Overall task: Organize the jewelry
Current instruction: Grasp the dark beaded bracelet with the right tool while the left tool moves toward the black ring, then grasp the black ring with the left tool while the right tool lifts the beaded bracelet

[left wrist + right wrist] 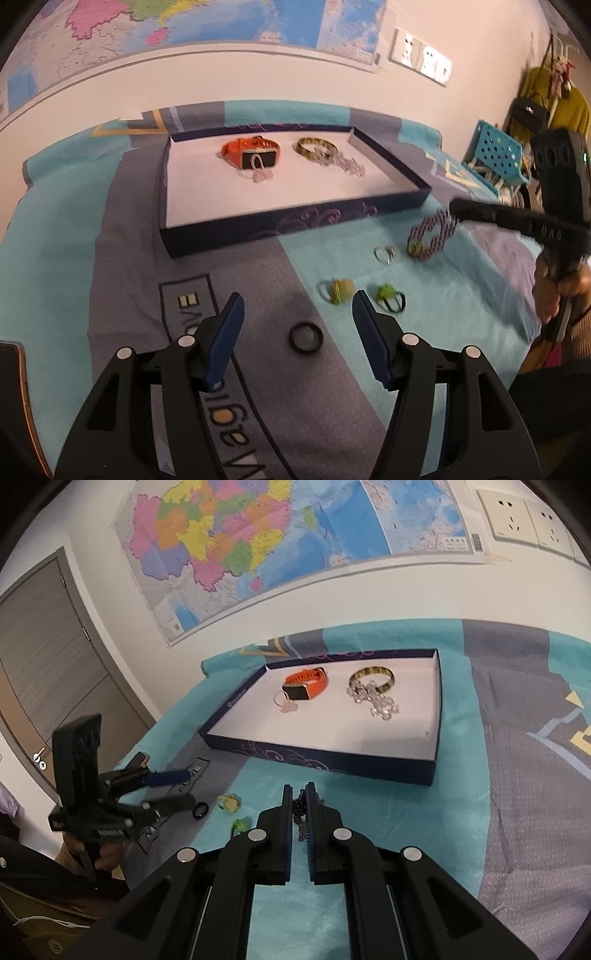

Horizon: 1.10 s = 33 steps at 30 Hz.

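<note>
Right tongs (299, 801) pinch a beaded bracelet (430, 236); left tongs (297, 310) hang spread. Watch (306, 683), bangle (373, 677) and chain lie in the tray (317, 762); rings and hair ties remain outside.

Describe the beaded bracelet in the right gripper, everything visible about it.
The beaded bracelet is a loop of small beads in a purple-and-white striped pattern, with a green spot on its lower edge. It looks flexible, like a strung band. The right gripper is shut on it: in the right wrist view a bunch of dark beads sits pinched between the blue pads, a short length hanging below. From the left wrist view the loop dangles from the fingertips over the teal cloth, near the tray's front corner. It is blurred.
</note>
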### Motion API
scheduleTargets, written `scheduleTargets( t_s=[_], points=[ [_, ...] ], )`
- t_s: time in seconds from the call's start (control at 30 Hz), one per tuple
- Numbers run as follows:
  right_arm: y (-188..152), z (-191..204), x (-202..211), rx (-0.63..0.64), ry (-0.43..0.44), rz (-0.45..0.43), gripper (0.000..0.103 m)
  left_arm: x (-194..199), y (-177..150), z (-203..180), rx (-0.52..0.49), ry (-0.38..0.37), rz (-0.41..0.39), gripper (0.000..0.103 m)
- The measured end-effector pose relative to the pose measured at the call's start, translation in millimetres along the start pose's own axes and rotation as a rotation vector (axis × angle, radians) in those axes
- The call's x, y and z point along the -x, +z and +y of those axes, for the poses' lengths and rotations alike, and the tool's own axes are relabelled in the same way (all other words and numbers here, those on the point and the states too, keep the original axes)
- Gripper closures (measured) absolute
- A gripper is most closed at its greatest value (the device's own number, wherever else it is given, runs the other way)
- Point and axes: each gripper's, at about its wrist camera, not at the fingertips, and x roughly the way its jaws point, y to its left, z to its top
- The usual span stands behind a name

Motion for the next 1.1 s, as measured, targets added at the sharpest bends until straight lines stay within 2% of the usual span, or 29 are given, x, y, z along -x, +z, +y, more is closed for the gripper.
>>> scheduleTargets(
  t_s=[0.13,0.37,0.63,0.73,1.1],
  points=[
    [3.7,6.8,2.8,0.015,0.014,-0.014,0.098,-3.1,-7.6,-3.2,-0.013,-0.005,0.025,0.044],
    [9.2,13.7,4.5,0.024,0.025,-0.035,0.098,-11.5,-10.6,-5.5,-0.028,0.031,0.073,0.055],
    [11.6,14.7,2.2,0.022,0.030,-0.040,0.098,-11.4,-13.8,-13.7,-0.071,0.115,0.084,0.073],
    [12.7,15.6,0.4,0.024,0.032,-0.040,0.098,-10.6,-14.4,-16.4,-0.077,0.109,0.083,0.080],
    [17.4,15.8,0.2,0.030,0.035,-0.056,0.098,-8.3,-12.6,-14.9,-0.051,0.092,0.075,0.081]
  ],
)
